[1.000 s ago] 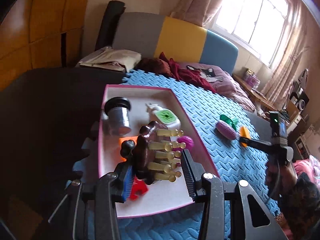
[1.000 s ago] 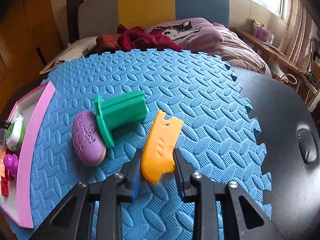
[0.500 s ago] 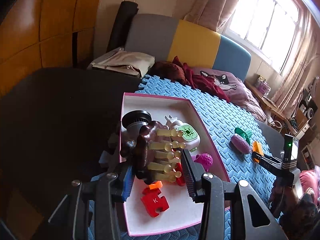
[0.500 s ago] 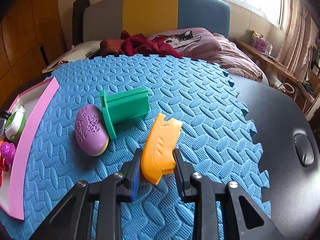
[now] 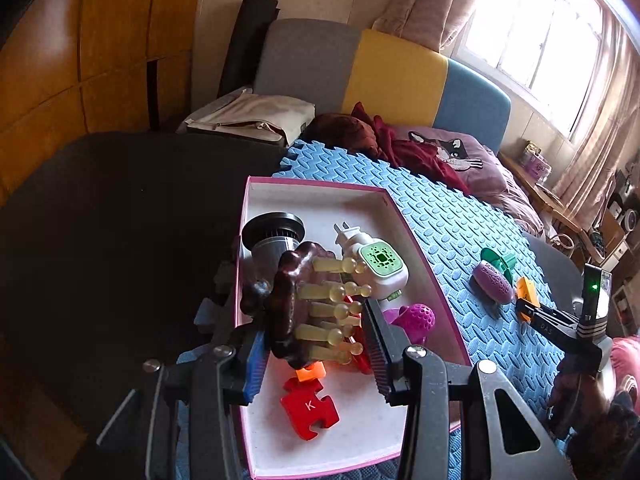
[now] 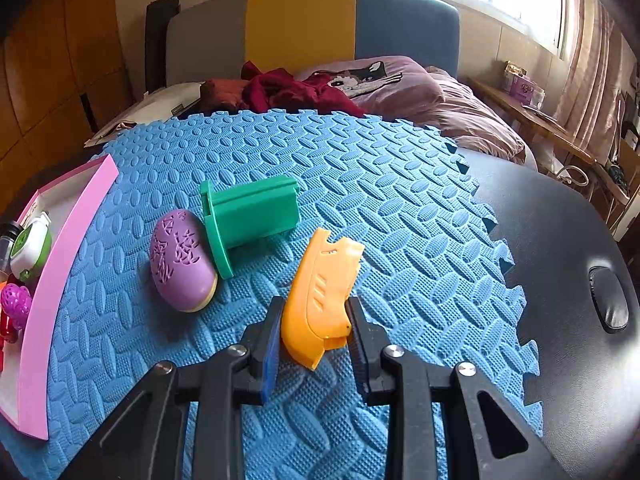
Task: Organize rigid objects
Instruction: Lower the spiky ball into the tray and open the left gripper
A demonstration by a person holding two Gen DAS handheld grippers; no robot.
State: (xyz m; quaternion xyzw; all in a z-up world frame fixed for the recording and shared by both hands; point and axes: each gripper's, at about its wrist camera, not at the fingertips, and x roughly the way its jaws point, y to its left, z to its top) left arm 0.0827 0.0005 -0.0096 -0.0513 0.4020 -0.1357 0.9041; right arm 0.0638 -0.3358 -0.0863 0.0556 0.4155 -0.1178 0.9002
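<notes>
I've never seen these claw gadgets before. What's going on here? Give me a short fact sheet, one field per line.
Setting: blue foam mat on a dark table
Left claw: shut on a brown massager with yellow prongs, held above the pink-rimmed tray
Right claw: shut on an orange plastic piece
In the tray: red puzzle piece, green-faced plug, grey filter, magenta ball toy
On the mat: purple oval, green spool

Home bedroom: bed [image 6: 460, 120] with pillow [image 6: 368, 80], padded headboard [image 6: 312, 28], curtained window [image 5: 532, 28].
</notes>
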